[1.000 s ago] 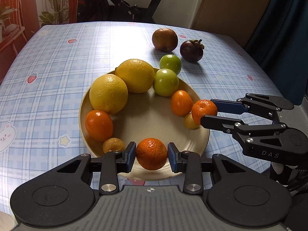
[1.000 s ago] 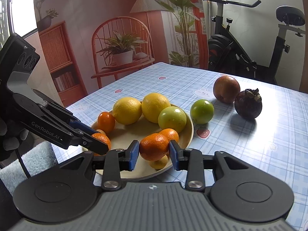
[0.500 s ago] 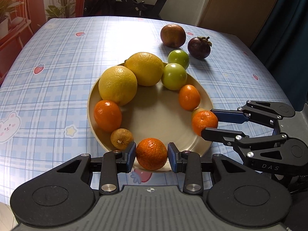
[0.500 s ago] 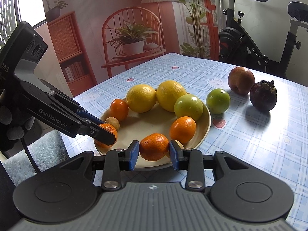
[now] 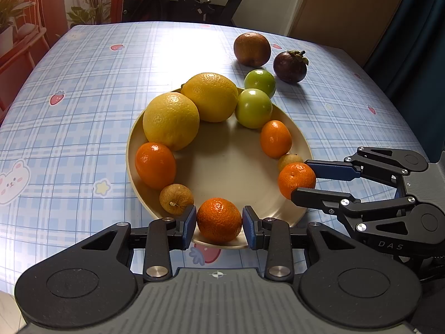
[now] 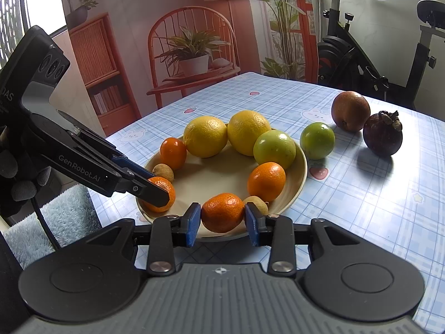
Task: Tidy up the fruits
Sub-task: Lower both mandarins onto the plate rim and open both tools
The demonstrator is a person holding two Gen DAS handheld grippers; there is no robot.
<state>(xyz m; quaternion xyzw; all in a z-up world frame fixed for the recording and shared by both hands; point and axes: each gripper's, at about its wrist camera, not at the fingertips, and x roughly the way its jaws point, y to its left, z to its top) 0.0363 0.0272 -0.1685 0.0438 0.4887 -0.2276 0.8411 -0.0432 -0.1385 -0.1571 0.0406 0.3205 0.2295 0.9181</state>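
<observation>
The checked table [image 5: 83, 89] spreads ahead of both tools, and the cream plate [image 5: 222, 167] sits just beyond their fingertips, ringed with fruit. Farthest from the left gripper [image 5: 219, 222] lie two lemons [image 5: 171, 121], touching each other at the plate's far rim, with a green fruit [image 5: 253, 108] beside them. A brown fruit [image 5: 251, 49], a mangosteen [image 5: 290, 63] and a second green fruit [image 5: 260, 80] wait on the cloth past the plate. The left gripper pinches a mandarin [image 5: 219, 220] at the near rim; the right gripper [image 6: 222, 220] pinches a second mandarin [image 6: 222, 212] just beside a small longan [image 6: 257, 203]. Both fruits look seated on the plate, so the step seems to be letting go: I would part the jaws slowly, then back straight off without nudging neighbours, so the ring holds
</observation>
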